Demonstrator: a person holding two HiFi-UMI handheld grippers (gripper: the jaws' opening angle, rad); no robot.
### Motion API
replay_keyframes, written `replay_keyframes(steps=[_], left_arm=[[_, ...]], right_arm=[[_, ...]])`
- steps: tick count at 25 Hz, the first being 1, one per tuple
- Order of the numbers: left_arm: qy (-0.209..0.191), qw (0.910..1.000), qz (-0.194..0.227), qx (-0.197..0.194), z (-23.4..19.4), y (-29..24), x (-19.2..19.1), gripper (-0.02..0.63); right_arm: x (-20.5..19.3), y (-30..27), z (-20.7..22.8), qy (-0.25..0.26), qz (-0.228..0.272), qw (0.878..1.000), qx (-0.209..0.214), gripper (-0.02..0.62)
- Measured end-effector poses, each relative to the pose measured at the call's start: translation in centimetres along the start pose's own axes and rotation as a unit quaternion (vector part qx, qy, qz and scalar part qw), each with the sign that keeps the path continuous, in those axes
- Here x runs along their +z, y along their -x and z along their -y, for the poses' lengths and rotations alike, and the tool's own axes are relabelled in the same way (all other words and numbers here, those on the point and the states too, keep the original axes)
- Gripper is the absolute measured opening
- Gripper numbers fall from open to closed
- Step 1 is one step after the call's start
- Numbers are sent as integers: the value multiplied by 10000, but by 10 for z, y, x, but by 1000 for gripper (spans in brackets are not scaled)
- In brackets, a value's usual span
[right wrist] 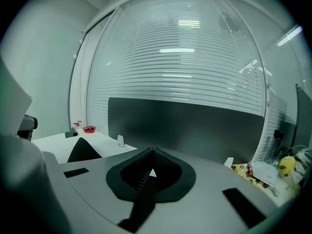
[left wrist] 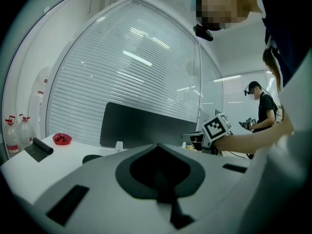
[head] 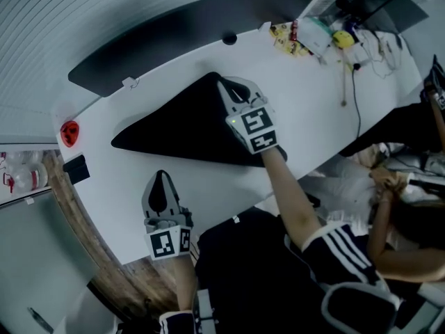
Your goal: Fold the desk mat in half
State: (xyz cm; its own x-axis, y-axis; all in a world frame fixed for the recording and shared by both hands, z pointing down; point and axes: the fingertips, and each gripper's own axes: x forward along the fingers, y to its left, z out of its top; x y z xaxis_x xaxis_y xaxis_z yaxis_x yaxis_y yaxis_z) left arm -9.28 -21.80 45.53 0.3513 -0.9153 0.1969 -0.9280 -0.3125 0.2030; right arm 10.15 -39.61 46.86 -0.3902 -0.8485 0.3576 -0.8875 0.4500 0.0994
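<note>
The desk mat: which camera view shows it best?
The head view: the black desk mat shows nearly its whole outline on the white table. The right gripper view shows only one dark corner at the left. The left gripper view shows a small dark patch that may be it.

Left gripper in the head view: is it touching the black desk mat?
No, the left gripper is over the bare white desk near its front edge, apart from the black desk mat.

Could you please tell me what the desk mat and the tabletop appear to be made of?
Desk mat: probably a soft, flexible sheet such as felt or faux leather, matte black; no glare, and it lies in a triangular shape. Tabletop: likely white laminate, smooth and evenly pale.
</note>
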Motion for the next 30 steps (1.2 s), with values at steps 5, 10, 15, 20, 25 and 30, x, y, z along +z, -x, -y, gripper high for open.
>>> replay_keyframes(steps=[5,10,15,20,25,30], left_arm=[[47,9999,84,45,9,8,3,3],[8,9998,171,58,24,19,9,3],[59,9997,222,60,42,35,10,3],[17,9995,250,208,60,53,7,3],[45,9989,364,290,78,72,10,3],[39,9982,499,327,99,88,11,3]], right_arm=[[17,32,-6,-163,325,9993,76,3],[34,65,-6,-335,662,9971,170,3],[35,109,-9,-317,897,9954,147,2],[39,150,-26,-383,1123,9920,434,3],[46,189,-37,-257,1331,9888,617,2],[41,223,-32,-220,1509,9866,578,2]])
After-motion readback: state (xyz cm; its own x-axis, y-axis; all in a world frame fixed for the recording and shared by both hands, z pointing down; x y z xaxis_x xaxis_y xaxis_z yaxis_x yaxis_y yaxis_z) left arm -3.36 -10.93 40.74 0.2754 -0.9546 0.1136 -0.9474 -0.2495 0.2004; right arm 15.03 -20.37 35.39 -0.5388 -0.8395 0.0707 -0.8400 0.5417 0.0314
